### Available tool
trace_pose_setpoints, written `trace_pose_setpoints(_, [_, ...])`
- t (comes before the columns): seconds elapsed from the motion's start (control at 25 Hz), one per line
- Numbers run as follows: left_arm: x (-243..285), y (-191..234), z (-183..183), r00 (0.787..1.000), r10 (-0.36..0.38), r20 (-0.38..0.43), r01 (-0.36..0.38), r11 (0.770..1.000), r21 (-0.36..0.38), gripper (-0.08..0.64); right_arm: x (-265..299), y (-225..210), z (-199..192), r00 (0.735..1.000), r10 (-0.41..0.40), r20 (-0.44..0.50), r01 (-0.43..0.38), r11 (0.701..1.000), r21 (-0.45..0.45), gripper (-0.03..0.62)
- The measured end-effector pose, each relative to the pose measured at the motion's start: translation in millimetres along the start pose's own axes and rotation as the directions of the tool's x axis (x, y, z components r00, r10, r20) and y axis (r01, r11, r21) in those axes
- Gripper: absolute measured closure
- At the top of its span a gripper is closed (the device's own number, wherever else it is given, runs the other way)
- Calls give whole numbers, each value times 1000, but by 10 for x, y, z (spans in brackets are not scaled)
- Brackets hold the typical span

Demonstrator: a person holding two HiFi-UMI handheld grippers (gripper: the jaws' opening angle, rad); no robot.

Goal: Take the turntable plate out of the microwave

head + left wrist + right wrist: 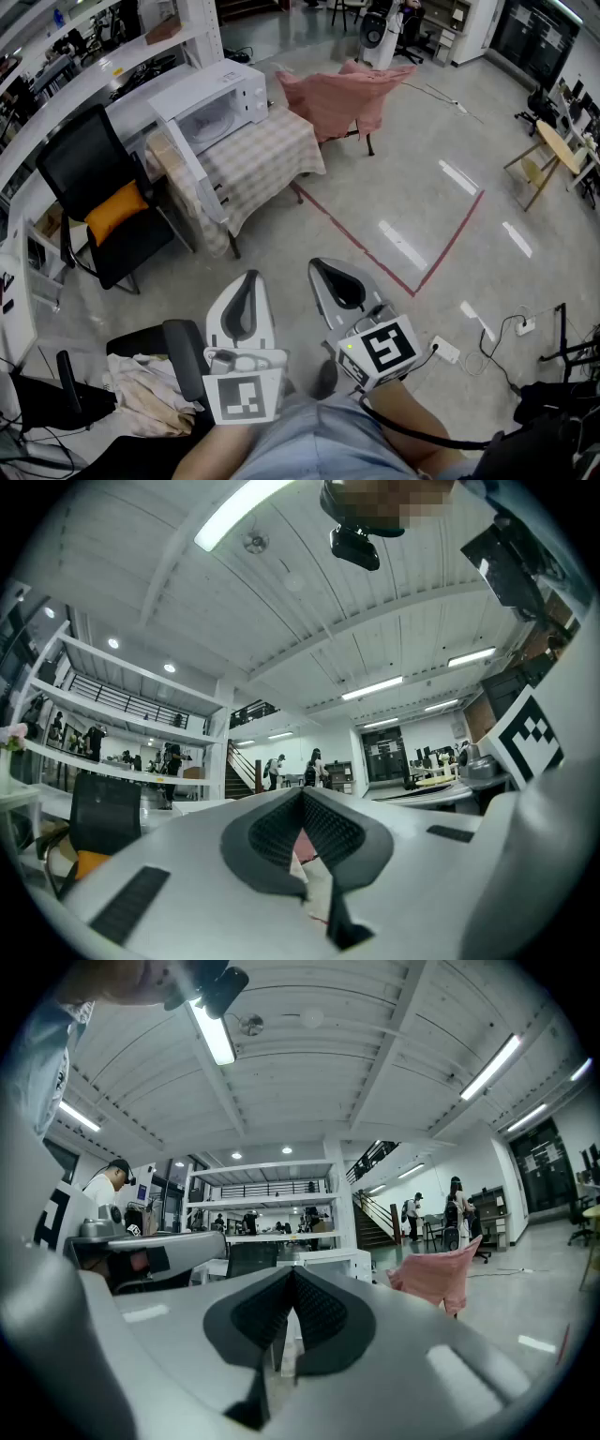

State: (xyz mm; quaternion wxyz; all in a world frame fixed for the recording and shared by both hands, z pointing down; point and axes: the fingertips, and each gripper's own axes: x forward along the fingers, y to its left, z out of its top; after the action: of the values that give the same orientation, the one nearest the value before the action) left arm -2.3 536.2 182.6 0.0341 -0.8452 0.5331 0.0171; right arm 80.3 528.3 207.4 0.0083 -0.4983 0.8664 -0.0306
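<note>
Head view: the turntable plate (214, 122) lies inside the microwave (246, 86), well apart from my left claw (246, 286) and right claw (326, 272).

Left gripper view: jaws pressed together, empty.

Right gripper view: likewise closed on nothing.

If I reach in like this, I would probably knock the plate rather than grip it.

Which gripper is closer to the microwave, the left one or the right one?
Left, by a little. The left gripper is held below the microwave in the head view, far short of it; the right gripper sits further to the right.
</note>
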Motion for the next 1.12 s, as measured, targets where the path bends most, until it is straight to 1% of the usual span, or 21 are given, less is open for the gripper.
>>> trace_pose_setpoints(0.2, [42,-47,-22,1000,-2,-4,2,1000,8,554,-12,-57,-12,1000,3,-1,-3,1000,2,592])
trace_pose_setpoints(0.6, [222,-85,-14,999,31,12,-31,999,26,554,-15,-331,54,1000,1,20,-1,1000,-3,592])
trace_pose_setpoints(0.84, [413,-188,-17,999,38,19,-38,999,35,554,30,-563,128,998,35,57,-38,998,53,591])
trace_pose_setpoints(1.12, [754,-188,59,995,78,59,-81,995,59,554,219,-922,89,998,60,31,-61,998,22,591])
